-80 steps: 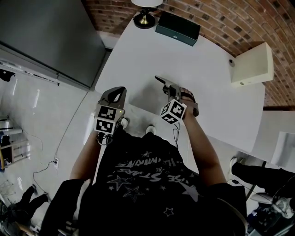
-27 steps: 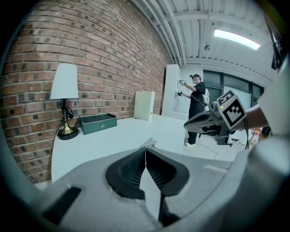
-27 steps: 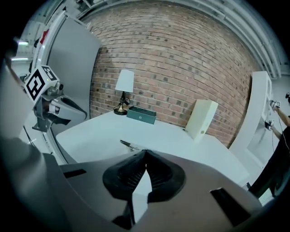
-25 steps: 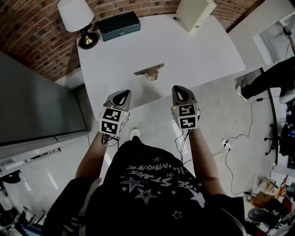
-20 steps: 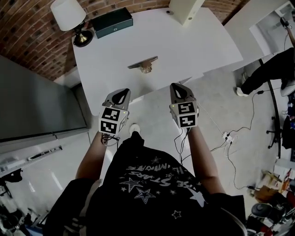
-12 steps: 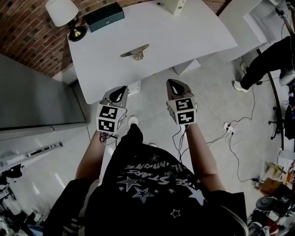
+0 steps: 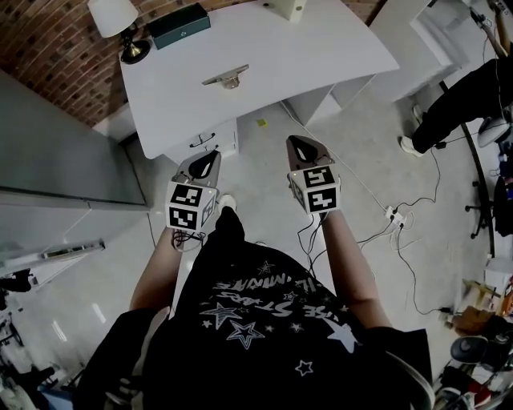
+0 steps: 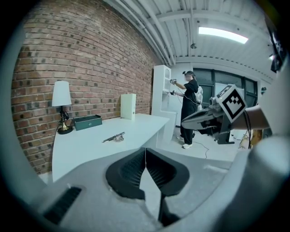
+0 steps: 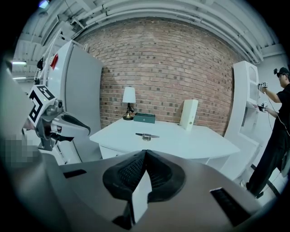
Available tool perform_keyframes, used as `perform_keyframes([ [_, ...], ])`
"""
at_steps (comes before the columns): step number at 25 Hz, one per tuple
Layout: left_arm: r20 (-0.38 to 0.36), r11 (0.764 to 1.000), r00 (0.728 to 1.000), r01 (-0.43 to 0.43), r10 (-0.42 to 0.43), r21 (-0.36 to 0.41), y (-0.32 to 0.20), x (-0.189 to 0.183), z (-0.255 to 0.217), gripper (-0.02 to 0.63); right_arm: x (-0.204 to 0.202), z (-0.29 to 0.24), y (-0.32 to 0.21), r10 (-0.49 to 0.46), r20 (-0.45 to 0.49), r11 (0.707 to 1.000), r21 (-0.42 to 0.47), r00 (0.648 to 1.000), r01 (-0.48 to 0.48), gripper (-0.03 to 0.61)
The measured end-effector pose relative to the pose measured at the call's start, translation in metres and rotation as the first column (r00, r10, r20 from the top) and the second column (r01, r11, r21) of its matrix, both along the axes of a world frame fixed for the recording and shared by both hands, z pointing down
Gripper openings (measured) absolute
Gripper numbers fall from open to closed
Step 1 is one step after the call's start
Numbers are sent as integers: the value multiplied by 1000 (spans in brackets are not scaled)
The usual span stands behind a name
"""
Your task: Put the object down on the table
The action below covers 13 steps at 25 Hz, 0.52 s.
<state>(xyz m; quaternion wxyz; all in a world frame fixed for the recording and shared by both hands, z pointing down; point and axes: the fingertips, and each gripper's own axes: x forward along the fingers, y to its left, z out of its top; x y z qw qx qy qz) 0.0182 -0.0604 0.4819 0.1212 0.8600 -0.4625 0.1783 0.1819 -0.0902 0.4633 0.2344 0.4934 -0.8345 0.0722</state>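
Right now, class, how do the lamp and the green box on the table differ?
The lamp stands tall; the green box lies low and long. The lamp has a white shade; the green box is dark. Both sit at the back edge of the table, by the brick wall.

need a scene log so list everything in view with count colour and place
table: one, white, by the brick wall
metal object: one, silvery, lying mid-table
lamp: one, white shade, table's far left corner
box: one, dark green, beside the lamp
case: one, cream, upright at table's far edge
cabinet: one, grey, left of table
cables: several, pale, floor at right
bystander: one, black clothes, far right
left tongs: one, grey, shut, empty, short of table
right tongs: one, grey, shut, empty, short of table
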Motion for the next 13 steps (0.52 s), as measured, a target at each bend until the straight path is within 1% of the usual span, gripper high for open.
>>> perform_keyframes([
  [7, -8, 999, 999, 33, -33, 9, 40, 4, -2, 21, 6, -1, 39, -31, -5, 999, 8, 1000, 31, 3],
  [13, -10, 999, 999, 35, -35, 6, 65, 12, -1, 20, 11, 0, 64, -42, -4, 999, 2, 999, 42, 3],
])
